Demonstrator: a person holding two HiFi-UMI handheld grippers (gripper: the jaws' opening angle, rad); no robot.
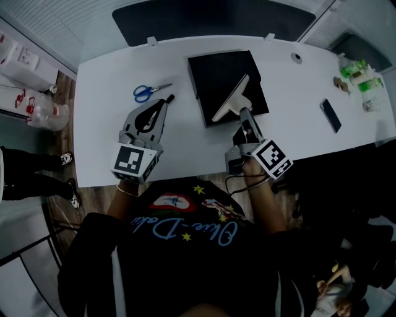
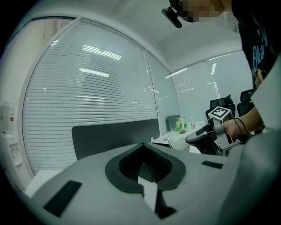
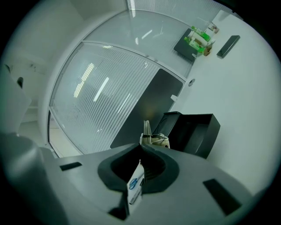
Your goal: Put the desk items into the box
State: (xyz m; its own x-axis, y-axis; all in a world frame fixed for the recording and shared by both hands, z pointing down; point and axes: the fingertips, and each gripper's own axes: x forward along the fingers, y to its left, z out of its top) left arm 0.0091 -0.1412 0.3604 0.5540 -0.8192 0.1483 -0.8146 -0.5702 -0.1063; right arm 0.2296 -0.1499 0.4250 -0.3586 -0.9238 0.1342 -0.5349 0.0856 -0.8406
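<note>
A square black open-topped box [image 1: 216, 74] sat at upper centre of the head view. Its inside was too dark to show any contents. A pale flat item [image 1: 232, 96] slanted across the box's near edge, with its far end over the dark interior. The right gripper [image 1: 241, 112] had its jaws clamped on the near end of that item, just below the box.

The white desk [image 1: 185, 151] filled the middle of the frame. Blue-handled scissors [image 1: 147, 92] lay at its left. Just below and right of them, the left gripper [image 1: 166, 101] had its jaws pressed together with nothing between them. A small round grommet [image 1: 297, 58] lay right of the box. Further right were a black phone [image 1: 330, 115] and, at the far right edge, green bottles [image 1: 362, 74].

A dark panel [image 1: 210, 18] ran behind the desk, and white window blinds [image 2: 88, 101] hung beyond it. Wood flooring [image 1: 93, 198] showed at lower left.

The person's dark shirt [image 1: 185, 229] bore light-blue script, too distorted to read. A white label with a blue round logo [image 3: 136, 184] sat inside the right gripper's jaws, its print too small to read.
</note>
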